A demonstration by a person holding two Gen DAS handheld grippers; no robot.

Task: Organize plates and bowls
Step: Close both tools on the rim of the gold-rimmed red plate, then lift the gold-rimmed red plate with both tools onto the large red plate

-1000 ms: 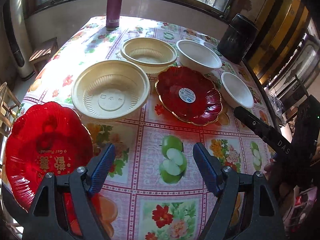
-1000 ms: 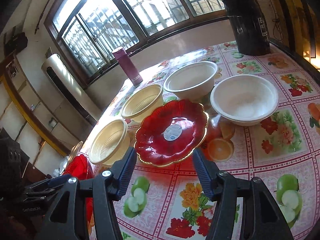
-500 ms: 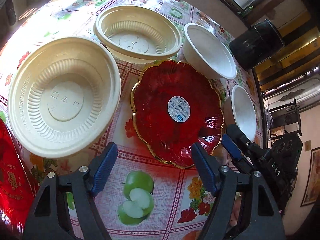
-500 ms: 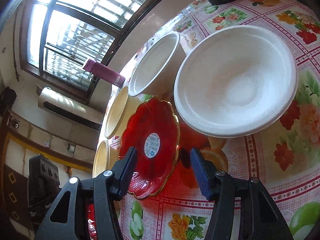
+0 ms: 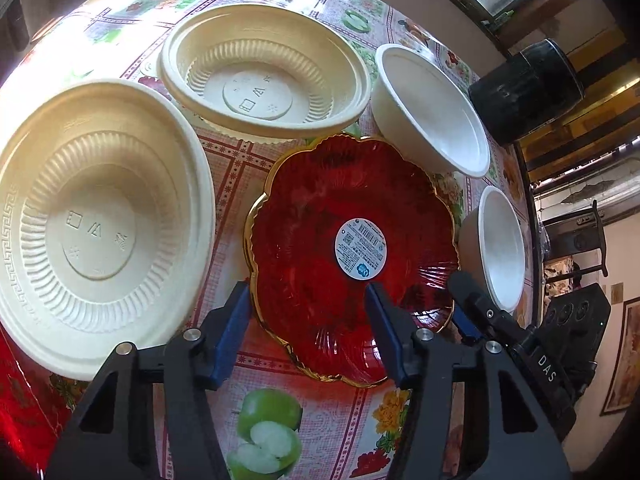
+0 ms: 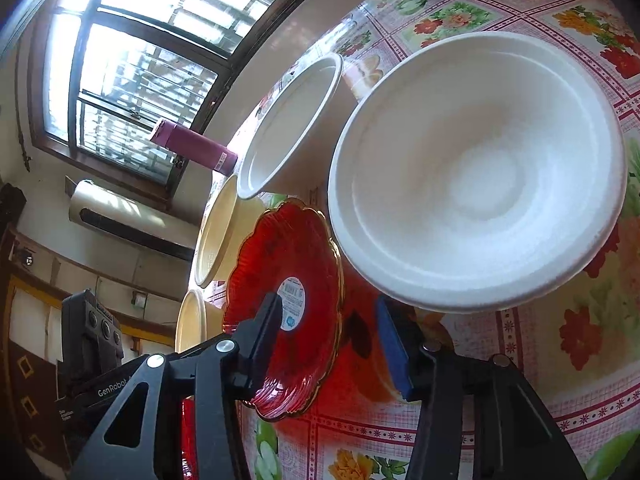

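Note:
A red scalloped plate [image 5: 352,248] with a gold rim and a round sticker lies on the flowered tablecloth [image 5: 280,420]. My left gripper [image 5: 308,332] straddles its near left rim: one finger sits outside the rim, the other over the plate. Its jaws are closing and the pads do not press the rim. My right gripper [image 6: 328,340] straddles the opposite rim of the red plate [image 6: 288,264], with one finger over the plate and one on the cloth side. Those jaws are closing too, without contact that I can see. The right gripper's tip [image 5: 472,312] also shows in the left wrist view.
Two cream bowls [image 5: 96,216] [image 5: 260,72] stand left and behind the plate, two white bowls [image 5: 432,108] [image 5: 504,248] to its right. A second red plate [image 5: 20,400] lies at the near left. A black canister [image 5: 524,92] and a purple bottle [image 6: 192,148] stand at the back.
Both grippers have come down and in towards the red plate, and both pairs of jaws have narrowed. The plate's rim now lies between the fingers on each side.

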